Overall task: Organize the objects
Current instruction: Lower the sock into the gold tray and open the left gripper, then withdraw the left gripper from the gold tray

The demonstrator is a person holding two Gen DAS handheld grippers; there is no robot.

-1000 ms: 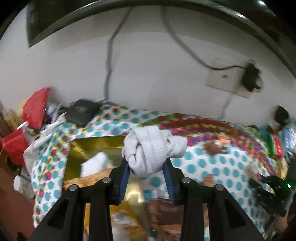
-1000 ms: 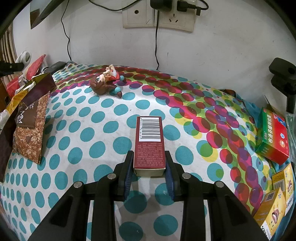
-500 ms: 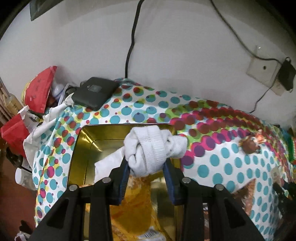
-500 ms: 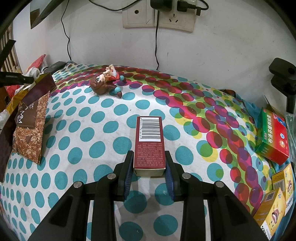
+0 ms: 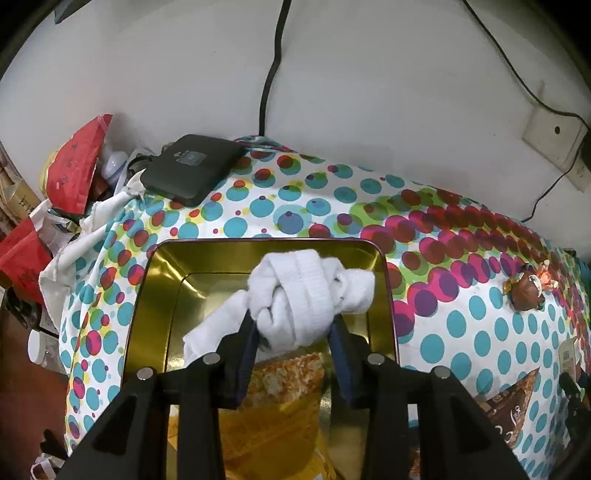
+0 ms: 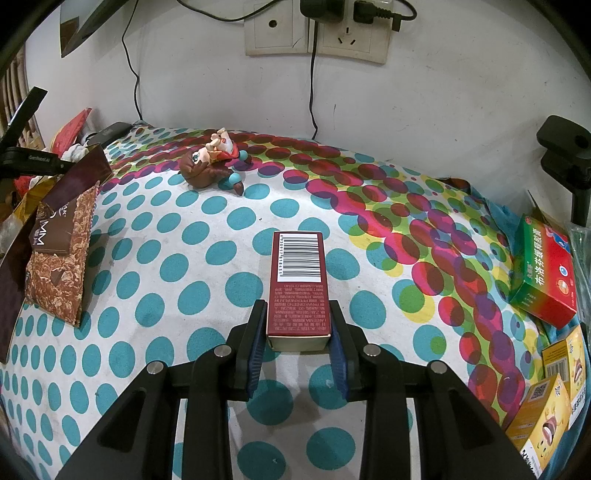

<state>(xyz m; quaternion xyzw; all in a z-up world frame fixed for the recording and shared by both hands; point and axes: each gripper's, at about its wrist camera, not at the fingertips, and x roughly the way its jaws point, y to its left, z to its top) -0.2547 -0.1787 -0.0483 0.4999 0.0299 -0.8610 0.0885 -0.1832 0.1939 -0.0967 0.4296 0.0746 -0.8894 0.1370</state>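
A white plastered wall (image 6: 443, 110) with a double beige socket plate (image 6: 317, 33) and black cables backs the desk, which is covered by a white cloth printed with teal, magenta and green dots (image 6: 184, 258). On the cloth, in the left wrist view, sits an open rectangular gold-coloured metal tin (image 5: 147, 314) holding an orange-yellow snack packet (image 5: 280, 413) and a loose piece of white fabric (image 5: 214, 328). A flat black rectangular device (image 5: 192, 168) lies near the wall beyond the tin. The left tool (image 5: 293, 328) is pinching a knotted white sock bundle (image 5: 303, 295), which hangs above the tin's far end. The right tool (image 6: 297, 334) is pinching the near end of a dark red rectangular carton with a barcode label (image 6: 298, 280); the carton points away along the cloth. A brown chocolate-patterned packet (image 6: 59, 266) lies to its left, a green and red medicine box (image 6: 546, 277) to its right, and yellow cartons (image 6: 546, 406) at the right edge. A small brown and red toy figurine (image 6: 214, 162) lies on its side near the wall.
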